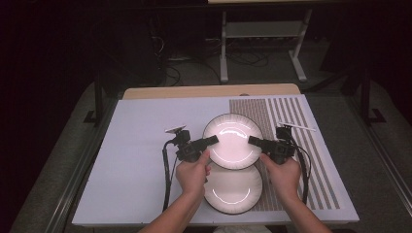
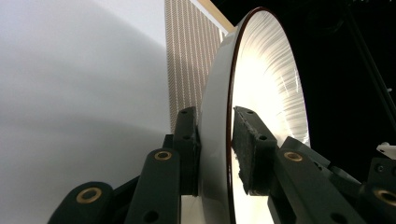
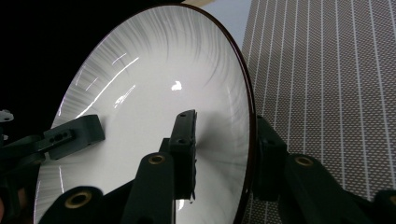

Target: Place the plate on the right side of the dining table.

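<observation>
White upper plate (image 1: 232, 141) held level above lower plate (image 1: 234, 191), over mat (image 1: 145, 160) beside striped cloth (image 1: 311, 160). Left gripper (image 1: 210, 141) clamped on left rim, right gripper (image 1: 255, 141) clamped on right rim. Forearms enter from bottom, hands angled inward, jaws pointing toward each other.

A dim lab or test room: bare table legs (image 1: 224, 46) (metal), loose cables (image 1: 243, 58) on the floor.
</observation>
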The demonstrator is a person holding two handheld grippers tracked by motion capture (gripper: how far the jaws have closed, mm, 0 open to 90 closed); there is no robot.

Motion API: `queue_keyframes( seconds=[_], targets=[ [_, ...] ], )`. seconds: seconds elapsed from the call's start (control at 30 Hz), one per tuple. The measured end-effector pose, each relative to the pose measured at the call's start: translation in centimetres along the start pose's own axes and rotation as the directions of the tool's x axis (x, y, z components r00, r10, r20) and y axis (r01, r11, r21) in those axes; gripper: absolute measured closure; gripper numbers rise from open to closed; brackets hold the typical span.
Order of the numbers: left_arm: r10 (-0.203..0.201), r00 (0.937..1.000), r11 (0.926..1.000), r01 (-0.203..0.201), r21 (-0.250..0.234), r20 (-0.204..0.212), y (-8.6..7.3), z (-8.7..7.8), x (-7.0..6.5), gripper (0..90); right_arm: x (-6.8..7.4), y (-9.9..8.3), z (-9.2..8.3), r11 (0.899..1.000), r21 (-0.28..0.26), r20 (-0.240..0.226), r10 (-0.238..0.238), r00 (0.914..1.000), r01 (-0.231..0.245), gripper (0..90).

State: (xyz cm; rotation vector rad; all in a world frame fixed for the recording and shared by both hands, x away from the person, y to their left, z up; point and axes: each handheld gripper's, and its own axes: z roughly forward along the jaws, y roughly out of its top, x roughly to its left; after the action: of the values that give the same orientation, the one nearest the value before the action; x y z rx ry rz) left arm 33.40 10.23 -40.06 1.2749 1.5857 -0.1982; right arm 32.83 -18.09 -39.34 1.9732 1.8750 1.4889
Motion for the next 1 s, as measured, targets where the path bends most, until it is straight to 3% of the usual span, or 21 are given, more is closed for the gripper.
queue_keyframes(
  seconds=[1.0],
  targets=[
    [0.033,0.999,0.9973,-0.035,0.064,0.031,-0.1,4.5,-2.5,70.7,-3.2,0.6,-2.5,0.994,-0.074,0.058,0.09,0.9943,-0.085,67.0]
  ],
)
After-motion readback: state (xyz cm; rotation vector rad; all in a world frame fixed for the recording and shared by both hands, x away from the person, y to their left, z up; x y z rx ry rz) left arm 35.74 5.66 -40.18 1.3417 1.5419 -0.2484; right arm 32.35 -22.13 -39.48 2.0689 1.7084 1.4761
